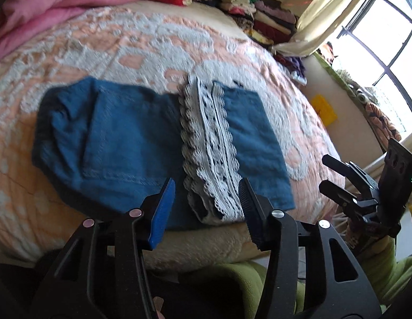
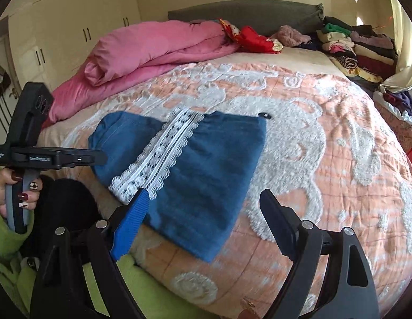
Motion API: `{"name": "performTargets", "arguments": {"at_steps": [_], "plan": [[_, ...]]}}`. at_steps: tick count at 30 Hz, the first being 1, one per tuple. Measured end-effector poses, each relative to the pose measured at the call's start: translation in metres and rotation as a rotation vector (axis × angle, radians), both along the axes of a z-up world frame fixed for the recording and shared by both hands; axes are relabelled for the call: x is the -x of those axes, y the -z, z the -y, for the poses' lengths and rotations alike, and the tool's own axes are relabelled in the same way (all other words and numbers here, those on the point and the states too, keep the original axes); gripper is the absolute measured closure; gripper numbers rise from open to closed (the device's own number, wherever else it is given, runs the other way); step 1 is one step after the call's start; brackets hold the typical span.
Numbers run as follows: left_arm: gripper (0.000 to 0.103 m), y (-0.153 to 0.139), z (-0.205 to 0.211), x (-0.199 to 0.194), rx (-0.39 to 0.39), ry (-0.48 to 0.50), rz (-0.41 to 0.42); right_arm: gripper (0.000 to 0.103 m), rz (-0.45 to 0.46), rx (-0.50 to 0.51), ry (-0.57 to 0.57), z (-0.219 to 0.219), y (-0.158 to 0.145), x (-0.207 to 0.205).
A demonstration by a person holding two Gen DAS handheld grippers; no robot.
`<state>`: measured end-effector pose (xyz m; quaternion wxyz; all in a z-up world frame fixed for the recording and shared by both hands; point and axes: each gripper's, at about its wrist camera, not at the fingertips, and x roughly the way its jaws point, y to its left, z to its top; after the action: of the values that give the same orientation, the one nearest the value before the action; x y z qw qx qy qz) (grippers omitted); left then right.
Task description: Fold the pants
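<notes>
Blue denim pants [image 1: 126, 138] lie folded on the bed, with a band of white lace trim [image 1: 208, 154] across them. They also show in the right wrist view [image 2: 206, 170], lace [image 2: 158, 159] running diagonally. My left gripper [image 1: 206, 194] is open and empty, hovering just above the pants' near edge beside the lace. It also shows at the left of the right wrist view [image 2: 99, 156]. My right gripper [image 2: 203, 204] is open and empty above the pants' near right part. It shows at the right of the left wrist view [image 1: 325, 172].
The bed has an orange and white patterned bedspread [image 2: 325, 159]. A pink duvet [image 2: 152, 50] lies at the back left. Stacks of folded clothes [image 2: 357, 47] sit at the back right. A window [image 1: 386, 47] and curtain are to the right. White wardrobes [image 2: 73, 13] stand behind.
</notes>
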<state>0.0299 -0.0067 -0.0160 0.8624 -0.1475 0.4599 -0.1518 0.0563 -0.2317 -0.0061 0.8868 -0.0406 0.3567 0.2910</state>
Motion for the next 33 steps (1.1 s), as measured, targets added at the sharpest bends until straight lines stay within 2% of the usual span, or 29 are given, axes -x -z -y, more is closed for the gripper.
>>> {"name": "performTargets", "arguments": {"at_steps": [5,9,10,11,13,19,24,29,33], "plan": [[0.061,0.022,0.016,-0.007,-0.019,0.017,-0.075,0.019,-0.016,0.025,-0.019,-0.007,0.011,0.006],[0.063,0.039,0.028,-0.013,-0.066,0.015,-0.110,0.019,-0.034,0.029,-0.026,-0.011,0.018,0.006],[0.081,0.044,0.031,-0.014,-0.072,0.016,-0.117,0.019,-0.039,0.027,-0.030,-0.012,0.019,0.005],[0.090,0.046,0.035,-0.014,-0.078,0.030,-0.116,0.019,-0.043,0.029,-0.035,-0.014,0.021,0.005],[0.095,0.044,0.039,-0.013,-0.105,0.045,-0.096,0.019,-0.050,0.037,-0.042,-0.016,0.025,0.005],[0.095,0.033,0.034,-0.005,-0.139,0.049,-0.066,0.025,-0.043,0.029,-0.069,-0.027,0.021,0.003],[0.094,0.039,0.036,-0.008,-0.150,0.055,-0.078,0.041,-0.052,0.056,-0.078,-0.043,0.025,-0.007],[0.093,0.039,0.035,-0.010,-0.148,0.056,-0.077,0.045,-0.076,0.090,-0.079,-0.048,0.039,-0.013],[0.090,0.039,0.033,-0.007,-0.146,0.061,-0.074,0.052,-0.117,0.163,-0.066,-0.043,0.066,-0.022]]}}
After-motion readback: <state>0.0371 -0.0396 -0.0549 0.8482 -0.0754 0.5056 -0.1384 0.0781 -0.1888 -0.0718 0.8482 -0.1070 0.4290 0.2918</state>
